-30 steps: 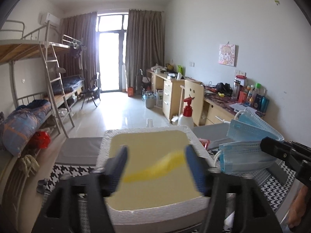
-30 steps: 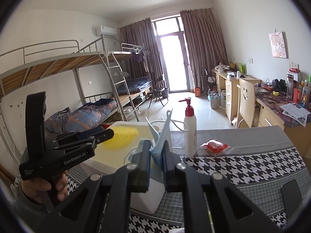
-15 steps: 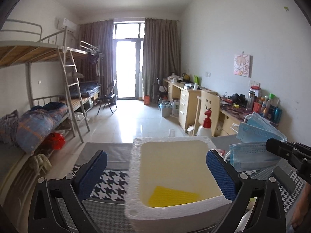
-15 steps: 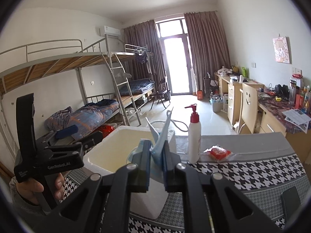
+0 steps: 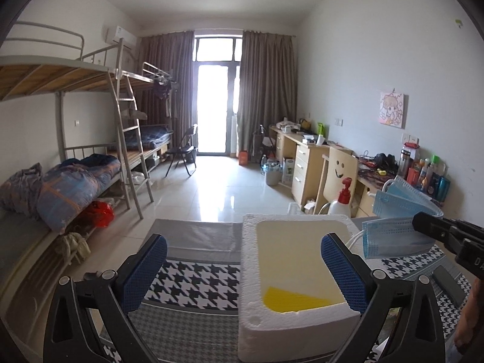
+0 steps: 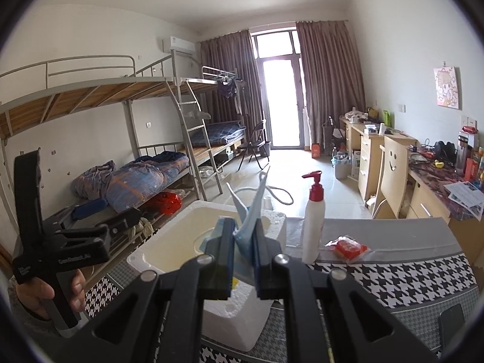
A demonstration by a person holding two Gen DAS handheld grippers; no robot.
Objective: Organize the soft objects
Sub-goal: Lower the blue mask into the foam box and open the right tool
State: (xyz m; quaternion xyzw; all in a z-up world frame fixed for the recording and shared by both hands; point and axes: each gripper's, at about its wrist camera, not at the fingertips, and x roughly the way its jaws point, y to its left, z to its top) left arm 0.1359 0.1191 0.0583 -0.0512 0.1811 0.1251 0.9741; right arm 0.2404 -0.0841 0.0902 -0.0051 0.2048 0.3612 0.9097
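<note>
A white foam box (image 5: 251,275) stands on the houndstooth table; it also shows in the right wrist view (image 6: 181,236). A yellow sponge (image 5: 290,298) lies flat on its floor near the front wall. My left gripper (image 5: 242,272) is open and empty, held above the box's near left edge. My right gripper (image 6: 240,254) is shut on blue face masks (image 6: 251,220), folded and sticking up between the jaws, just right of the box. The masks (image 5: 396,233) and the right gripper's tip show at the right of the left wrist view.
A white pump bottle with a red top (image 6: 313,224) stands right of the box. A red packet in clear wrap (image 6: 348,246) lies further right. A dark phone (image 6: 450,320) lies at the table's near right. Bunk beds, desks and a chair stand beyond.
My left gripper opened and let the yellow sponge drop into the foam box, then drew back to the left. My right gripper kept hold of the masks.
</note>
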